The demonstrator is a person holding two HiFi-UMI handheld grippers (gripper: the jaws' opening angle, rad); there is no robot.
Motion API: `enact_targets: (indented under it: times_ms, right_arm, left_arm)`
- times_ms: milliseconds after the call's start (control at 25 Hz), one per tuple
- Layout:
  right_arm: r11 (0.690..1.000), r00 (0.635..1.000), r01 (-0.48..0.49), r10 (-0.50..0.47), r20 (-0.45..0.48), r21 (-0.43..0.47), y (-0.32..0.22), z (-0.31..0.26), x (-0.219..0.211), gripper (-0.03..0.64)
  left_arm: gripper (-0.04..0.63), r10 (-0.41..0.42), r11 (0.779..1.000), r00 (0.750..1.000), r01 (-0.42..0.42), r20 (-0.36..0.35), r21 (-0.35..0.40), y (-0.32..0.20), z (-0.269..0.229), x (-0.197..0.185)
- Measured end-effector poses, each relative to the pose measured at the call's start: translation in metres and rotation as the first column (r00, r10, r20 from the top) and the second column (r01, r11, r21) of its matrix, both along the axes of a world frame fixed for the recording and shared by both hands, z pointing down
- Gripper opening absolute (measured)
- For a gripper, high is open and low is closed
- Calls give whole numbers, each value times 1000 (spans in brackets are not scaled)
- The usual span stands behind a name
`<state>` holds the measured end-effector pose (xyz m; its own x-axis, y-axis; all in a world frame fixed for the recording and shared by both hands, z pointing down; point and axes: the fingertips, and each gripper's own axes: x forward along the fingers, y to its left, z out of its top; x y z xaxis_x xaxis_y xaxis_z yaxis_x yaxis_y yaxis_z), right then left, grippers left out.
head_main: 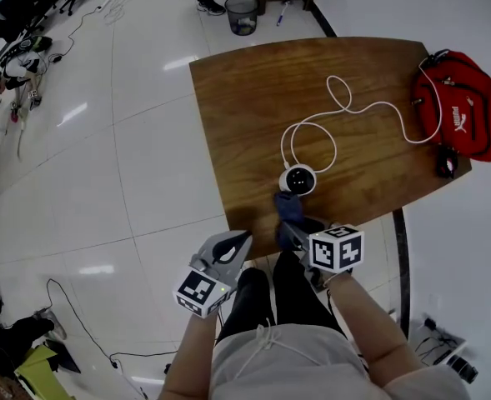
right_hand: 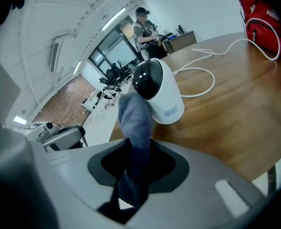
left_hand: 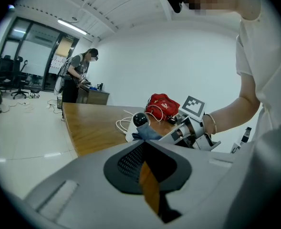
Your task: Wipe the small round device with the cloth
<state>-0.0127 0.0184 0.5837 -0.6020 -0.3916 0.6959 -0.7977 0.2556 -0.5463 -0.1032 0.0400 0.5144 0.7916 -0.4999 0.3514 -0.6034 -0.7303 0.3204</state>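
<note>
A red bag (head_main: 462,111) lies at the wooden table's (head_main: 253,107) far corner, a white cable (head_main: 370,107) looping beside it. A bin (head_main: 242,13) stands beyond.

Cloth (right_hand: 134,120) hides part of the round device (right_hand: 161,94); red bag (right_hand: 262,15) is cut off.

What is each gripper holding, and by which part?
The right gripper holds the blue cloth by one end, its jaws shut on it. The left gripper holds nothing, its jaws shut.

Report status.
Right gripper shut on cloth, cloth up by device. Left gripper shut, empty. Cable behind device, not in the way.
</note>
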Motion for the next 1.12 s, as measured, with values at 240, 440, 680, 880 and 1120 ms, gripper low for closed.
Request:
enact_targets:
  times_ms: [240,440,680,880,1120]
  right_arm:
    - [972,995,90,-98,27,217,-1,-79,-16,110]
    - [963,997,-26,6,77,267,-24,-94,2,110]
    - [977,999,-18,7,53,213,-28,-59,15,110]
    - [992,997,-19,10,74,123,-23,-25,15,110]
    - [999,993,-42,43,113,-13,-18,10,19,110]
  left_arm:
    - [6,17,999,1000,-17,5,33,-2,-20,10]
    - [6,8,999,1000,-8,-8,44,-5,-28,16]
    - [6,26,999,999,-27,46,23,6,-10,22]
    - [6,17,1000,999,-17,28,0,6,-1,29]
    - [6,12,1000,999,-12,49,-3,1,2,39]
